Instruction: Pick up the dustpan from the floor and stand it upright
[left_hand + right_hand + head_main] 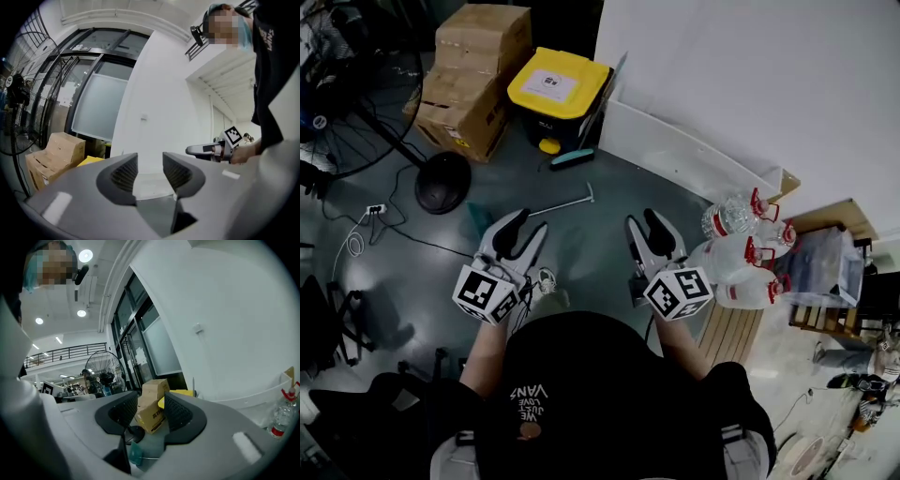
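The dustpan [480, 218] lies flat on the dark floor, a teal pan with a thin metal handle [564, 203] running to the right. My left gripper [525, 229] hovers over the floor just right of the pan and in front of the handle, open and empty. My right gripper [646, 224] is held further right, also open with nothing between its jaws. In the right gripper view the teal dustpan [134, 452] shows low between the open jaws of the right gripper [151, 411]. The left gripper [149, 171] faces a white wall; the dustpan is not in the left gripper view.
Cardboard boxes [473, 80] and a yellow-lidded black bin [558, 89] stand at the back. A fan base [442, 181] sits left of the dustpan, with a power strip [375, 209] and cables. A teal brush [572, 158] lies by the bin. Large water bottles [741, 253] stand at right.
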Demonstrator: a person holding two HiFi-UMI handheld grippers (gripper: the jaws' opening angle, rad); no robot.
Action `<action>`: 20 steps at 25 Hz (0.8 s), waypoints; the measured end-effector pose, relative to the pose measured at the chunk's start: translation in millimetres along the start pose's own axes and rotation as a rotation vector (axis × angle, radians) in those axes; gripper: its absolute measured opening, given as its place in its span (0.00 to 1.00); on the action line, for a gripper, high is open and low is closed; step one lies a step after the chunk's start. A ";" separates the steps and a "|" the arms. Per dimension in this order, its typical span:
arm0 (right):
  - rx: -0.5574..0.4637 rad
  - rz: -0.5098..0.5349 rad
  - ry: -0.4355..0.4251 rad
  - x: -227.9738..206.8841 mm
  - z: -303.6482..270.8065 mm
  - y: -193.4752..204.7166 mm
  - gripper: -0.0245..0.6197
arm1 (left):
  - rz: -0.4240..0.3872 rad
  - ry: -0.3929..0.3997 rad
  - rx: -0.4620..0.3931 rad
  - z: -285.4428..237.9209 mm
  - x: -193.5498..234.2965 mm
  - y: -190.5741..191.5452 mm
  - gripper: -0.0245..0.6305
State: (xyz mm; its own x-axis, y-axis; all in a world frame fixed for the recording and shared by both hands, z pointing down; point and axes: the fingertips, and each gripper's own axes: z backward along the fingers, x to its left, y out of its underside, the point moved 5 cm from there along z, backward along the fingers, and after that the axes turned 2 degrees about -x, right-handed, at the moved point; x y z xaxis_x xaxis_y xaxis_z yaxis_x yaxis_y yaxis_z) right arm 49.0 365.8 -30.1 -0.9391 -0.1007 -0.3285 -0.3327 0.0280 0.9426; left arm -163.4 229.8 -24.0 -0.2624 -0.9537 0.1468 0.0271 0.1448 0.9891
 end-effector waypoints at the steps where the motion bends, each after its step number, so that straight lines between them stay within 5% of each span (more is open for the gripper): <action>1: 0.001 -0.001 0.009 2.1 -14.0 1.5 0.28 | 0.000 0.007 0.010 -1.5 15.6 0.6 0.30; 11: 0.003 -0.025 0.091 21.5 -110.3 16.8 0.29 | 0.004 0.048 0.059 -11.4 129.9 4.1 0.37; 20: 0.059 -0.043 0.095 -3.2 -151.7 28.3 0.29 | 0.017 0.009 0.064 -32.2 159.6 16.3 0.39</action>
State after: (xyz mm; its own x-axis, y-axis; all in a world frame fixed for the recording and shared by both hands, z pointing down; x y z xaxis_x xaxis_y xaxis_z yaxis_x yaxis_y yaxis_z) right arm 55.5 216.0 6.7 -0.9125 -0.1971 -0.3583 -0.3792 0.0794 0.9219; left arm -173.9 71.4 16.0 -0.2537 -0.9533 0.1638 -0.0302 0.1770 0.9837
